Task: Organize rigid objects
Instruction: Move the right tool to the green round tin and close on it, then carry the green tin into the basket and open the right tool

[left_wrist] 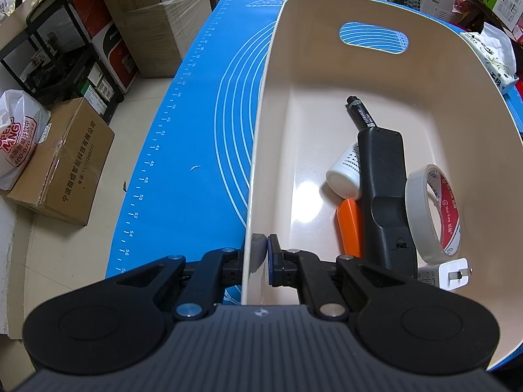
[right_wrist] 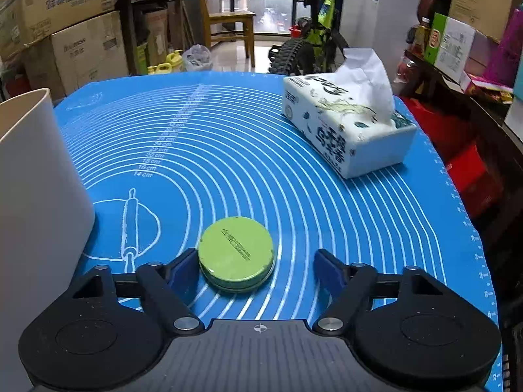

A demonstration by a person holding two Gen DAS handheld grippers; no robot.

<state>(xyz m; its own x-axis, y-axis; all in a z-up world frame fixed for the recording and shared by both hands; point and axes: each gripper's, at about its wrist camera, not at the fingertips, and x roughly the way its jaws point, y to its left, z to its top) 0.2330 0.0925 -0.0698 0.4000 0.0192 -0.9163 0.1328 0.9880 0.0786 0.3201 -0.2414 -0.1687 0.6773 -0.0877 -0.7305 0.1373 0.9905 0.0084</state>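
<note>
On bin (left_wrist: 261,150) wall, left tongs (left_wrist: 264,252) clamped, right tongs (right_wrist: 255,269) spread around green tin (right_wrist: 236,254)

The left gripper (left_wrist: 261,251) is pinched tight, its fingers nearly meeting — the right gripper (right_wrist: 256,268) sits low and level, fingers spread wide apart.

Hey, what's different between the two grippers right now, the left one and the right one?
The left gripper is shut on the near wall of the beige bin, one finger outside and one inside; the right gripper is open and grips nothing. The left works at the bin's rim, while the right sits low over the blue mat, its fingers either side of the green tin. Both have black fingers with blue pads.
</note>
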